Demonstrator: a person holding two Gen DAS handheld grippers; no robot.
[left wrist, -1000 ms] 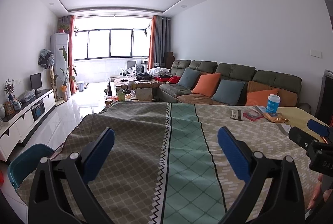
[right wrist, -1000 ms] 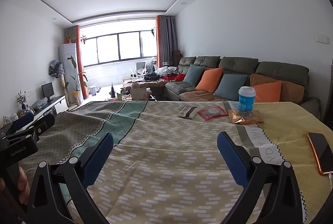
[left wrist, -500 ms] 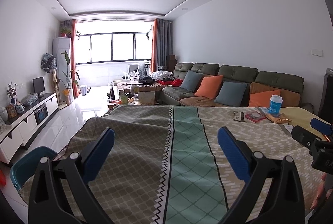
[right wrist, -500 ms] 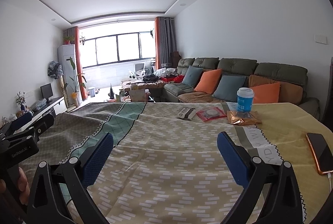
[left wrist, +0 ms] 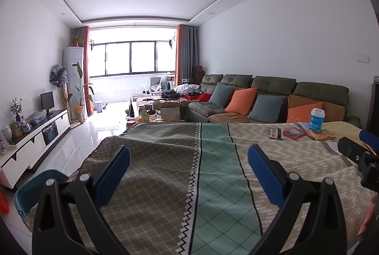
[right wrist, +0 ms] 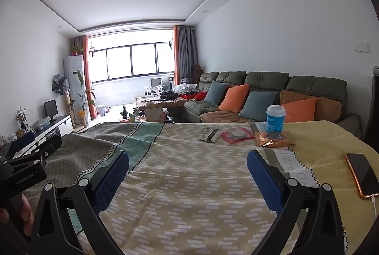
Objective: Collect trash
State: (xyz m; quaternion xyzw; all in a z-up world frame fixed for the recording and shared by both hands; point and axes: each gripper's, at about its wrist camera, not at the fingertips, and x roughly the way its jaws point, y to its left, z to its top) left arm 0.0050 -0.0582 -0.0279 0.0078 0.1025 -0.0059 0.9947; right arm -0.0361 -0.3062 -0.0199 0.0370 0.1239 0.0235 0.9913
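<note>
Trash lies at the far right of the clothed table (right wrist: 189,184): a blue paper cup (right wrist: 275,118) with a white lid, a crumpled gold wrapper (right wrist: 273,138), a red packet (right wrist: 237,135) and a small dark-and-white packet (right wrist: 209,135). The same cup (left wrist: 317,117), gold wrapper (left wrist: 319,136), red packet (left wrist: 293,132) and small packet (left wrist: 274,133) show in the left wrist view. My left gripper (left wrist: 189,173) and right gripper (right wrist: 188,174) are both open and empty, above the near part of the table, well short of the trash.
A phone (right wrist: 362,175) on a cable lies at the table's right edge. A teal bin (left wrist: 35,188) stands on the floor by the table's left corner. A sofa (right wrist: 272,94) with cushions runs behind the table. A TV cabinet (left wrist: 30,139) lines the left wall.
Both views have tilted up slightly, so the table and the trash sit lower in frame. Both grippers stay open and empty.
</note>
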